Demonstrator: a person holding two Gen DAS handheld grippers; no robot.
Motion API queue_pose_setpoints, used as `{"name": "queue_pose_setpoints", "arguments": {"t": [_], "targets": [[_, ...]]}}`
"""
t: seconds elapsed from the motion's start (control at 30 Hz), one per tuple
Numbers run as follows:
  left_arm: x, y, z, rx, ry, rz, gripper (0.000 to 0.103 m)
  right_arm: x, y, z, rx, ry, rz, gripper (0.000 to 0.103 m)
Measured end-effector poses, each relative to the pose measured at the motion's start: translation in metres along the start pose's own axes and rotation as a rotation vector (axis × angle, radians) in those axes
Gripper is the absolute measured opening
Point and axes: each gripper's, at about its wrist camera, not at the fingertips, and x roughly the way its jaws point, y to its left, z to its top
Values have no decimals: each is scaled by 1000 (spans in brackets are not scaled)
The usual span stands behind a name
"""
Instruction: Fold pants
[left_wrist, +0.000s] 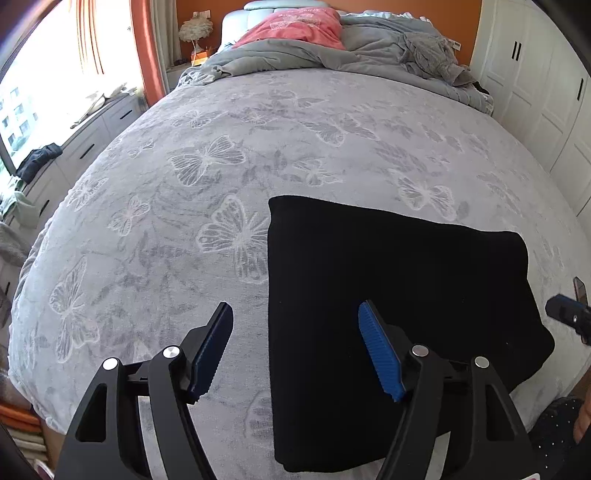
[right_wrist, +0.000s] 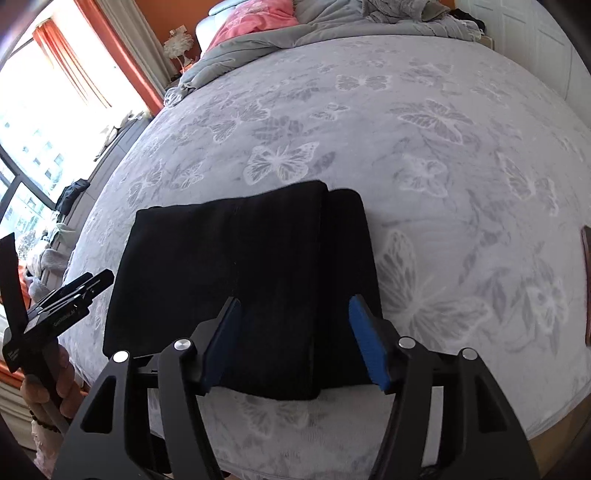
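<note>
Pants, black, lie folded into a flat rectangle on the grey butterfly-print bedspread, filling the lower right of the left wrist view. Left gripper rises from the bottom edge, jaws wide apart, nothing between the pads. Its right finger sits over the cloth near the pants' left border; its left finger is over bare bedspread; whether either touches cannot be told. Tip of the other tool shows at the right edge, just beside the pants' right border. Rumpled grey duvet and a pink pillow lie at upper centre, well apart from the pants. Right wrist view: pants occupy centre and lower left, a fold line running top to bottom right of centre. Right gripper comes up from the bottom, jaws spread, holding nothing; both pads frame the near edge of the folded cloth. Left gripper appears at the left edge, gripped by a hand, beside the pants' left border.
</note>
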Motion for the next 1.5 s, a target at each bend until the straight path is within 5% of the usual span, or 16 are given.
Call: {"name": "queue_pose_setpoints", "arguments": {"t": [0.23, 0.57, 0.77, 0.83, 0.9, 0.93, 1.03, 1.13, 1.2, 1.23, 1.33, 1.5], "targets": [[-18, -15, -10, 32, -26, -78, 77, 0, -10, -29, 108, -1, 35, 59], [-37, -36, -37, 157, -12, -277, 81, 14, -3, -22, 74, 76, 78, 57], [-44, -51, -47, 247, -39, -240, 82, 29, -19, -19, 112, 113, 81, 62], [-45, -46, -44, 234, -40, -234, 82, 37, -19, -22, 111, 123, 88, 58], [-46, -34, -36, 184, -33, -253, 82, 36, -12, -20, 98, 131, 125, 31], [-46, -26, -32, 153, -29, -259, 82, 34, -7, -17, 92, 133, 132, 26], [-49, 3, -22, 38, -43, -229, 82, 32, 11, -6, 46, 139, 96, 29], [-52, 30, -17, -46, -57, -193, 82, 52, 12, -4, 48, 206, 53, 52], [-54, 44, -17, -82, -51, -219, 82, 55, 9, -8, 71, 179, 63, 42], [-54, 50, -17, -98, -39, -243, 82, 51, 12, -7, 87, 168, 82, 18], [-55, 62, -22, -123, -15, -292, 82, 26, 44, 8, 48, 112, 155, 16], [-63, 71, -30, -109, 15, -377, 82, -25, 174, 46, -227, 34, 284, 16]]}}
